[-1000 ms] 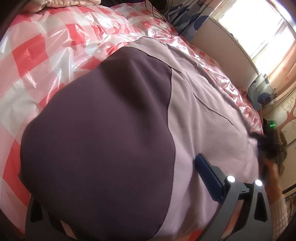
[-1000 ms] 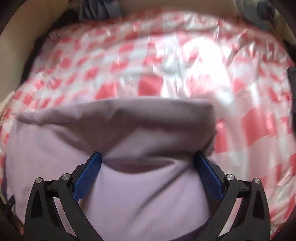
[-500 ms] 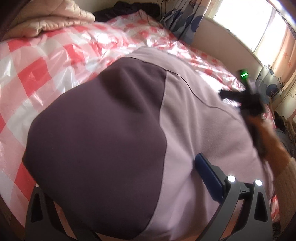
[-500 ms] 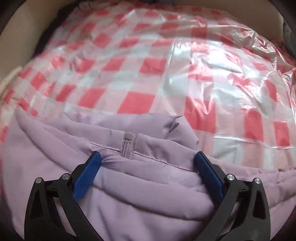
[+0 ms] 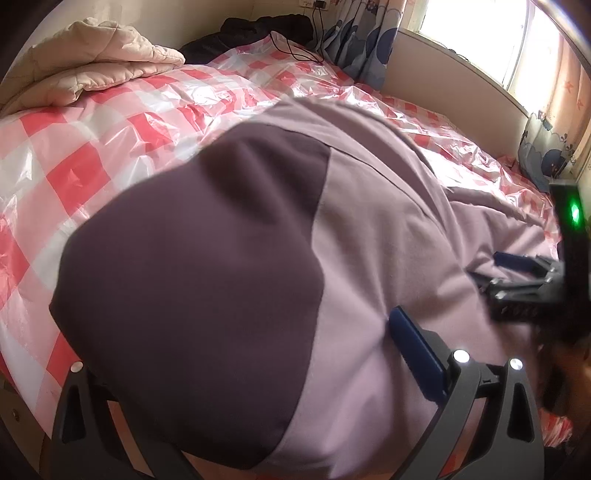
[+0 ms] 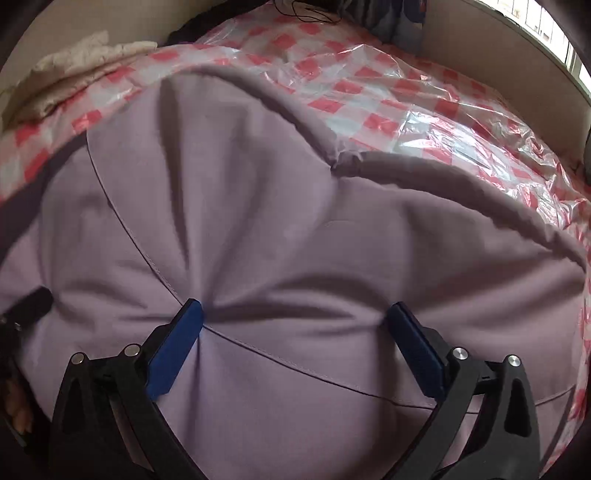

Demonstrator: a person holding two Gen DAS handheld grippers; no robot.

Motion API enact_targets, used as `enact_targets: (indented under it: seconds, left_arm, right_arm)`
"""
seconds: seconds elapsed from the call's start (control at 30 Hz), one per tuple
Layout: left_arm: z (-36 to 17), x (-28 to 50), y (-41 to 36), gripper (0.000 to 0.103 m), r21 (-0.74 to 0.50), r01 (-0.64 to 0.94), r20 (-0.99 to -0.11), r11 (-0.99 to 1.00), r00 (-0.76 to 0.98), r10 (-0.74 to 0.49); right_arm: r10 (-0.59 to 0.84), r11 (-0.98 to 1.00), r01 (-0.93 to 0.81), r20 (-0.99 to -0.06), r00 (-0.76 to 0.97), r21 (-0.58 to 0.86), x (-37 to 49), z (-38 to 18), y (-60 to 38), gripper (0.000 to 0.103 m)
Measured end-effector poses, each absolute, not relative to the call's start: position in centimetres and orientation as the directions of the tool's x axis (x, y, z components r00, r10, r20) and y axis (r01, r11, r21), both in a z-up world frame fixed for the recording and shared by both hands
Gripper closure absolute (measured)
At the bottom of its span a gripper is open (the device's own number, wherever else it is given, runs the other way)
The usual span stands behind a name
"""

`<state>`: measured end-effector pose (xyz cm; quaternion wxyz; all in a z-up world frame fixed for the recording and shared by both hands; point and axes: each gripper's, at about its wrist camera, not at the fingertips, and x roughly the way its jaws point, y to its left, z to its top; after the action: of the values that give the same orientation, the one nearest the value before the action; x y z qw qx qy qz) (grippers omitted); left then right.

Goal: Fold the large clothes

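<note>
A large padded jacket, pale lilac (image 5: 388,221) with a dark purple panel (image 5: 207,277), lies spread on the bed. It fills the right wrist view (image 6: 295,229). My left gripper (image 5: 240,354) is open, pressed low on the jacket; its left finger is hidden under the dark panel, its right blue pad (image 5: 413,347) shows. My right gripper (image 6: 291,332) is open with both blue pads pushed into the lilac fabric, which bunches between them. It also shows at the right edge of the left wrist view (image 5: 524,273).
The bed is covered with red-and-white checked plastic sheeting (image 5: 110,122). A cream quilt (image 5: 92,70) is piled at the far left. A dark garment and cables (image 5: 266,29) lie at the head. A wall ledge and window (image 5: 480,74) run along the right.
My right gripper has swung from the jacket's zip edge onto the lilac body and pressed into it. The left view has pulled back and shows more of the bed.
</note>
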<state>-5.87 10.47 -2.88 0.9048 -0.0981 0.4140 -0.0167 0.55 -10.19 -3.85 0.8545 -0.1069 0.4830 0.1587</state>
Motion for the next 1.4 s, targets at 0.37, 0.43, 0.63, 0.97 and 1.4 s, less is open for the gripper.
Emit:
enact_targets:
  seconds: [0.37,0.43,0.63,0.97,1.4]
  left_arm:
    - [-3.6,-5.5,12.9,0.007,-0.381,-0.053,-0.734,0.923,0.624,-0.267]
    - [-4.1,-5.1,15.0,0.007,-0.541,-0.063,-0.694,0.839,0.598,-0.402]
    - [-6.4,-4.4,18.7,0.007,-0.724,-0.147,-0.622,0.674,0.564,-0.544]
    - [-6.9,-3.7,19.0,0.007,-0.750,-0.116,-0.591,0.651,0.560,-0.581]
    - [-8.1,-3.4,19.0,0.010,-0.754,-0.128,-0.604,0.644,0.519,-0.605]
  right_arm:
    - [0.244,0.938,-0.338,-0.835,0.493,0.074,-9.4,0.1,-14.8,0.006]
    - [0.276,0.952,-0.259,-0.828,0.487,0.165,-11.2,0.3,-18.3,0.006]
    - [0.236,0.885,0.206,-0.783,0.575,0.418,-17.1,0.3,-34.6,0.006]
    - [0.590,0.560,0.237,-0.584,0.558,0.793,-16.9,-5.7,-39.9,0.006]
    - [0.662,0.536,0.308,-0.617,0.425,0.786,-12.7,-8.4,-39.4,0.006]
